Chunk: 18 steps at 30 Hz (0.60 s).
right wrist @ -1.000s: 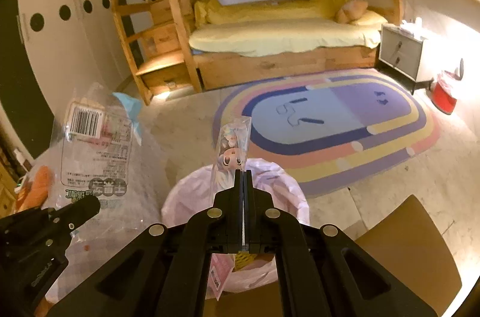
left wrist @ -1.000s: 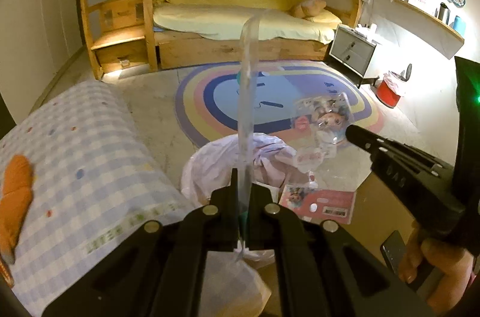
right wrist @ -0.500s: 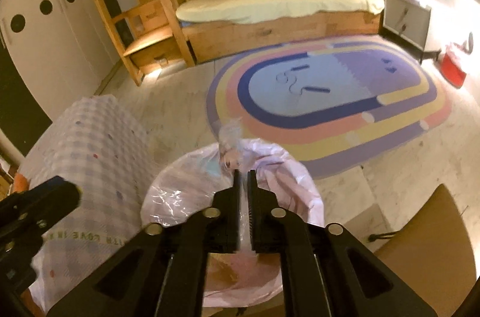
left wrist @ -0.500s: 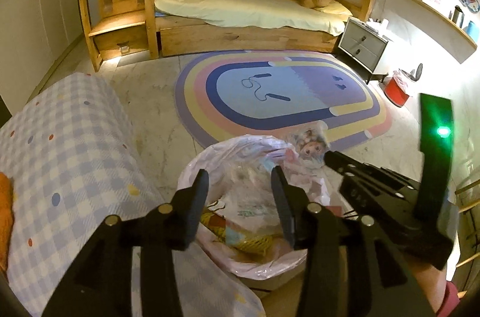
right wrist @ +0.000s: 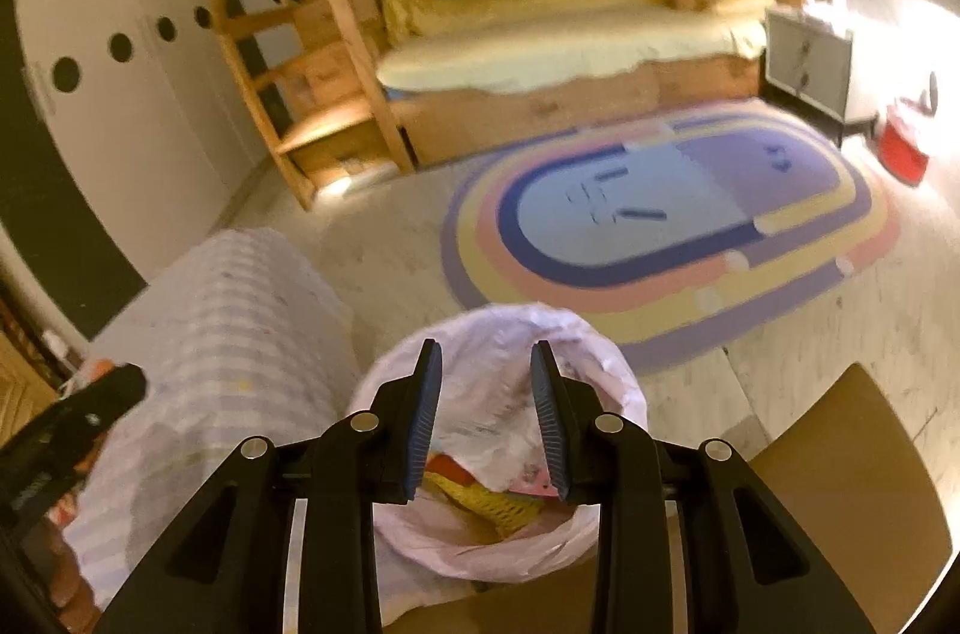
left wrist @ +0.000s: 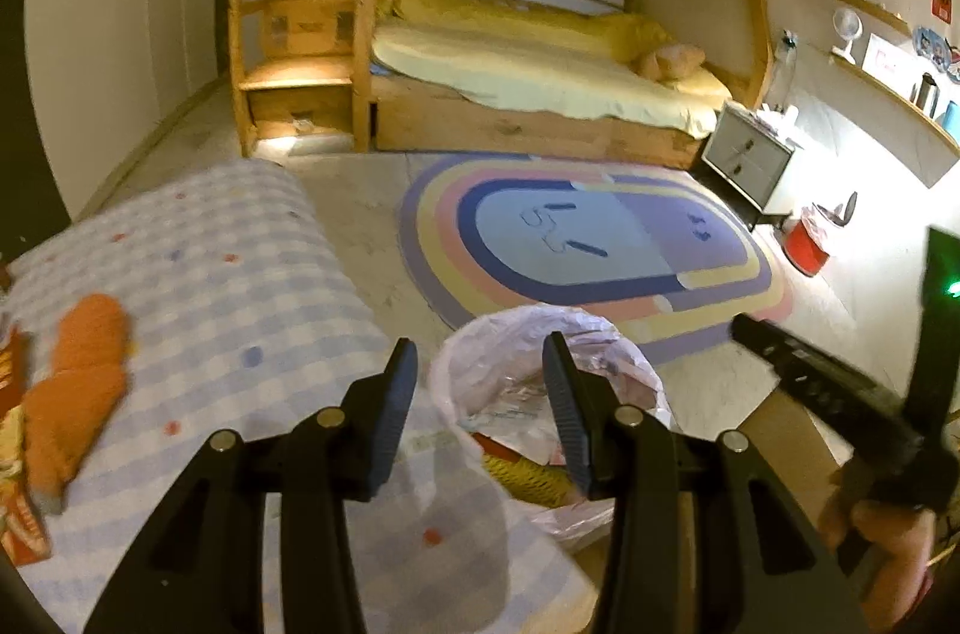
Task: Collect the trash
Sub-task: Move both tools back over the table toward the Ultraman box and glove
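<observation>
Right wrist | right claw (right wrist: 486,355) just parted, empty, above trash bag (right wrist: 600,346) | left claw (left wrist: 480,352) released, empty

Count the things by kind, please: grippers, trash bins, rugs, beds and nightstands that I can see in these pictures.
Grippers: 2, left and right, both open and empty.
Trash bins: 2, white-lined and red.
Rugs: 1.
Beds: 1.
Nightstands: 1.
Total: 7.
</observation>
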Motion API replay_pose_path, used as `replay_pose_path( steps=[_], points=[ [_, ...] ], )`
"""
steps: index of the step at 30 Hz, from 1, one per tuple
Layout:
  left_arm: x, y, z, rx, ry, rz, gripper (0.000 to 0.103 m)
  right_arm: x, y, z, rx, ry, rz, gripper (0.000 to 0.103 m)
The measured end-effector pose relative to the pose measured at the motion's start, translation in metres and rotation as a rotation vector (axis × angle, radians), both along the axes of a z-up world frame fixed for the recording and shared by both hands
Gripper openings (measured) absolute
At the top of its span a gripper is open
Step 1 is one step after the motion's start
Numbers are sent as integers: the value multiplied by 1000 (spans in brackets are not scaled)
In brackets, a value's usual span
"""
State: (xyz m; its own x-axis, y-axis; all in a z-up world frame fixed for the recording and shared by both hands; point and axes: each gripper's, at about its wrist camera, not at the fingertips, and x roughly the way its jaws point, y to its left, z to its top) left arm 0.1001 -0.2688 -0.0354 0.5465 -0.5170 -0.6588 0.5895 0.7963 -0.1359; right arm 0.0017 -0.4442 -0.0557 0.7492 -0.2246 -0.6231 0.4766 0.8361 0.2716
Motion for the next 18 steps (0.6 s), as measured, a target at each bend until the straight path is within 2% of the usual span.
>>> replay_pose_path(
  steps=[8, 13, 18],
  points=[
    [-25, 86, 22, -28, -65, 98, 47, -10, 69, 38, -38, -97, 143, 33],
    [-35, 147, 19, -9, -86, 183, 48, 5, 120, 39, -48, -113, 276, 36],
    [-33, 204, 2, 23, -73, 282, 54, 22, 169, 32, -58, -104, 377, 37]
  ],
)
